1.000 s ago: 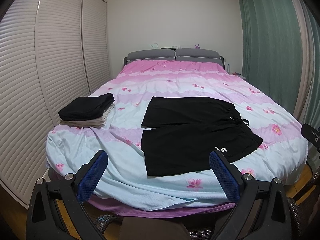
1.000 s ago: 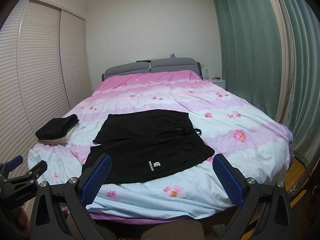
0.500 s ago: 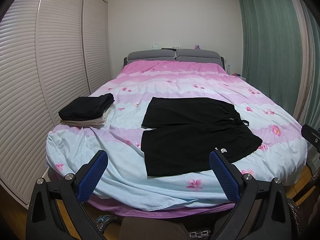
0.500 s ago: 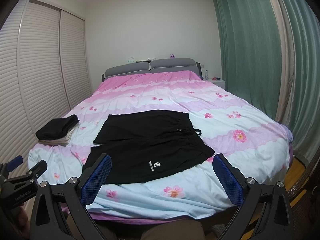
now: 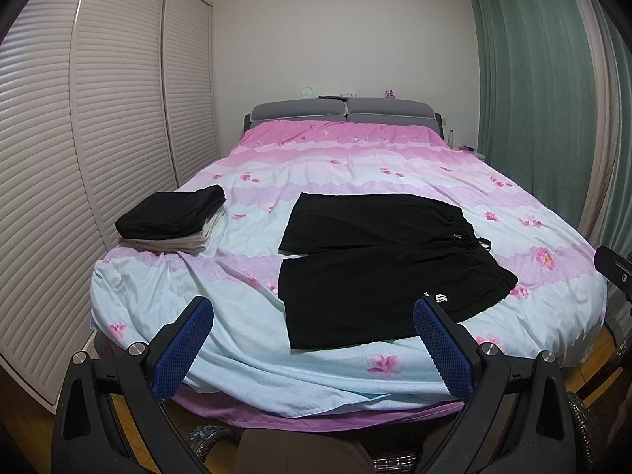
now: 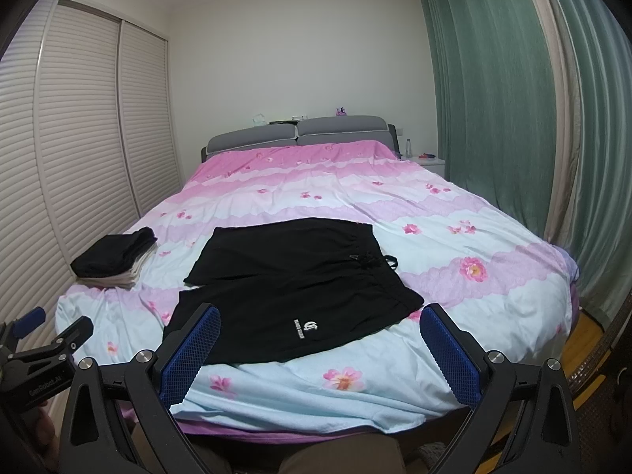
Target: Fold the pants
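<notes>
Black shorts lie spread flat on the bed, legs pointing left, waistband with drawstring to the right, a white logo on the near leg. My left gripper hangs open at the foot of the bed, short of the shorts' near edge, nothing between its blue pads. My right gripper is also open and empty, held before the bed's near edge, with the near leg between its fingers in the view. The left gripper's body shows at the lower left of the right wrist view.
The bed has a pink and pale blue floral cover. A stack of folded clothes sits at its left edge. Louvered wardrobe doors line the left wall; green curtains hang on the right. A nightstand stands by the headboard.
</notes>
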